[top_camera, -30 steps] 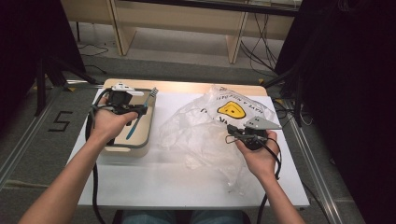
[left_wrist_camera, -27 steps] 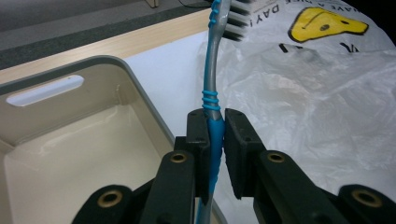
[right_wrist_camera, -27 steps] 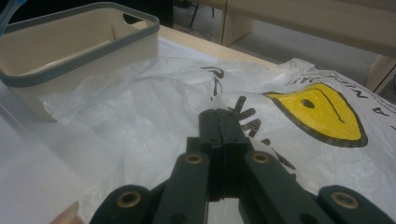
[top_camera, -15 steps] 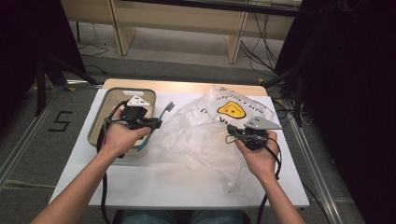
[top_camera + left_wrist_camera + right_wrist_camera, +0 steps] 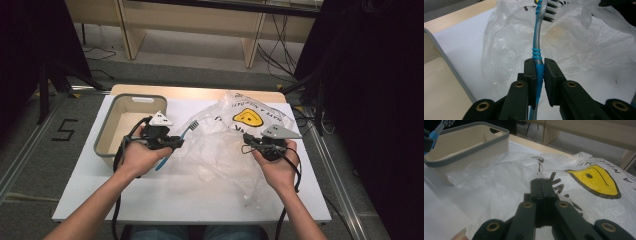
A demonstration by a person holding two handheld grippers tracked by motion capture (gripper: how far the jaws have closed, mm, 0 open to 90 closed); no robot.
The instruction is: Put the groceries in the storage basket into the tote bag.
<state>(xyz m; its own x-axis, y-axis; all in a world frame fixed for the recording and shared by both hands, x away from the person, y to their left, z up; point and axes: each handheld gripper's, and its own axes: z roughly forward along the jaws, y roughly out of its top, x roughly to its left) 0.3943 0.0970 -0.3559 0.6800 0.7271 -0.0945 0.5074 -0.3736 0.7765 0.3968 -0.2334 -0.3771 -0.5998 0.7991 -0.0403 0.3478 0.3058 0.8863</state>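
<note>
A blue and grey toothbrush (image 5: 192, 126) (image 5: 537, 46) is clamped by its handle in my left gripper (image 5: 172, 144) (image 5: 539, 68), bristled head pointing away toward the bag. The gripper hovers between the tub and the bag's left edge. A crumpled clear plastic bag (image 5: 220, 142) (image 5: 579, 47) (image 5: 504, 177) with a yellow emblem (image 5: 248, 118) (image 5: 596, 182) lies across the table's middle. My right gripper (image 5: 247, 141) (image 5: 541, 182) rests on the bag's right part, jaws shut, pinching a fold of the film.
A beige tub with a grey rim (image 5: 107, 119) (image 5: 471, 153) (image 5: 450, 66) stands at the table's left, behind my left hand. The white tabletop (image 5: 190, 195) has bare space along the front. Wooden furniture legs and cables sit on the floor beyond the table.
My left gripper has carried the toothbrush from over the tub rightward and a little down, to the bag's left edge. The right gripper and bag have stayed put.
</note>
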